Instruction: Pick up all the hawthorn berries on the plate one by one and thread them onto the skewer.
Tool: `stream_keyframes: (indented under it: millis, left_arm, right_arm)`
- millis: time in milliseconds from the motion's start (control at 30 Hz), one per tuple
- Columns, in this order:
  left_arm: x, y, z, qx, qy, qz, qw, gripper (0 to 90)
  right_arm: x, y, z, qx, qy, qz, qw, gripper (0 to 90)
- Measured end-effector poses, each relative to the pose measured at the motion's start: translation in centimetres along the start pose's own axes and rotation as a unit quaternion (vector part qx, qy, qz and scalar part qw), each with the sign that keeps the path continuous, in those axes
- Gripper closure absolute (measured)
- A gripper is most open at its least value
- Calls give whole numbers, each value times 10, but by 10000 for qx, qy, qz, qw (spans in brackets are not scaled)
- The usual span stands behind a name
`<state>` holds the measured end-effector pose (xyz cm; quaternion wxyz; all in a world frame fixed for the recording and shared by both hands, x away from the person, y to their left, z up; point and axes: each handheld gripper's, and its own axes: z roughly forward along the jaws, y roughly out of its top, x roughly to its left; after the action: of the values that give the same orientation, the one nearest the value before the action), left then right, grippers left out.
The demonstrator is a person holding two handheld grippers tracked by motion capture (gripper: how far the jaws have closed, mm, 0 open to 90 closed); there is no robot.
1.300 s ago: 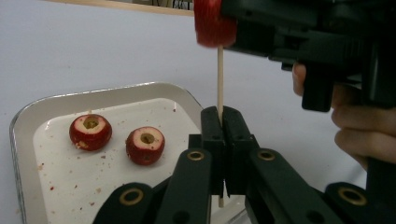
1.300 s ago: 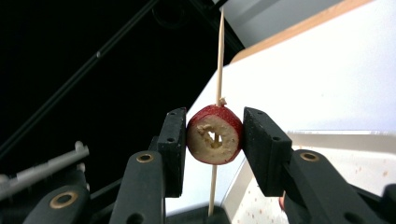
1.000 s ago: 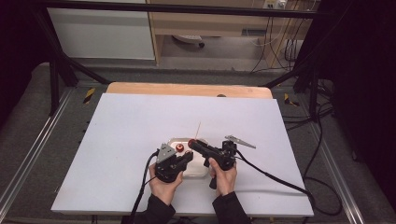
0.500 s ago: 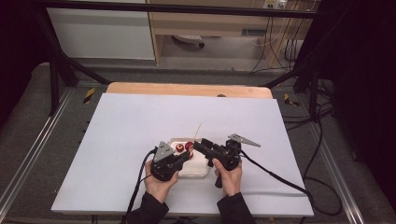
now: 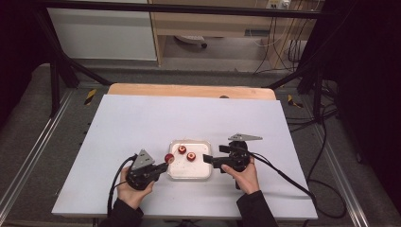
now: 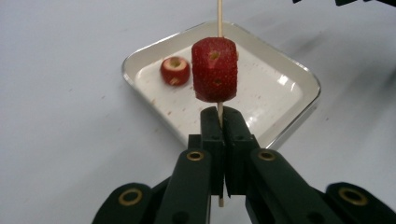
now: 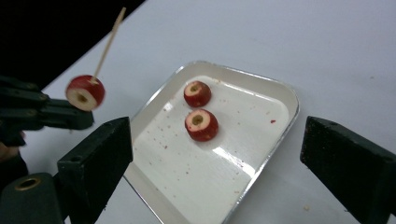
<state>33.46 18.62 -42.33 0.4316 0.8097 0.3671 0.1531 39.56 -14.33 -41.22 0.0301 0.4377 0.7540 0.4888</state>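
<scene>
White tray (image 5: 189,174) holds two cored strawberries (image 7: 201,125); third on skewer (image 6: 219,16).

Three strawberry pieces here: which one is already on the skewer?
The strawberry piece above the left gripper, threaded on the skewer it clamps. The other two pieces lie loose in the tray.

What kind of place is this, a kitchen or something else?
Probably a lab or recording station, not a kitchen. A white table stands inside a black metal frame, cables trail across the grey floor, and the person works with handheld grippers over a small tray of strawberry pieces.
</scene>
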Motion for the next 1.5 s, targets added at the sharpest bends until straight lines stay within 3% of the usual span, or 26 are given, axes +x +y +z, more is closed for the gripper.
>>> stream_keyframes:
  millis: [200, 400, 567, 633, 700, 1133, 1333, 1500]
  left_arm:
    - [16, -18, -14, 178, -7, -60, 9998, 883]
    - [19, -27, -16, 315, -26, 70, 9995, 882]
    - [18, -30, -16, 365, 9, 135, 9992, 882]
    - [18, -30, -15, 381, 25, 152, 9992, 882]
    - [18, -30, -15, 383, 19, 159, 9991, 882]
    - [20, -31, -14, 422, 24, 162, 9990, 882]
    - [19, -31, -14, 416, 35, 165, 9990, 882]
    - [19, -31, -13, 431, 38, 168, 9989, 882]
  right_arm:
    - [9, 17, 16, 813, -185, -551, 9950, 140]
    - [23, 37, 36, 1662, -293, -1137, 9791, 191]
    - [30, 46, 54, 2055, -368, -1327, 9689, 204]
    - [33, 48, 61, 2223, -457, -1487, 9625, 231]
    - [35, 50, 68, 2377, -445, -1532, 9581, 243]
    - [38, 62, 100, 2991, -315, -1672, 9389, 427]
    - [37, 63, 106, 3156, -307, -1638, 9341, 487]
    - [36, 63, 111, 3209, -343, -1600, 9329, 543]
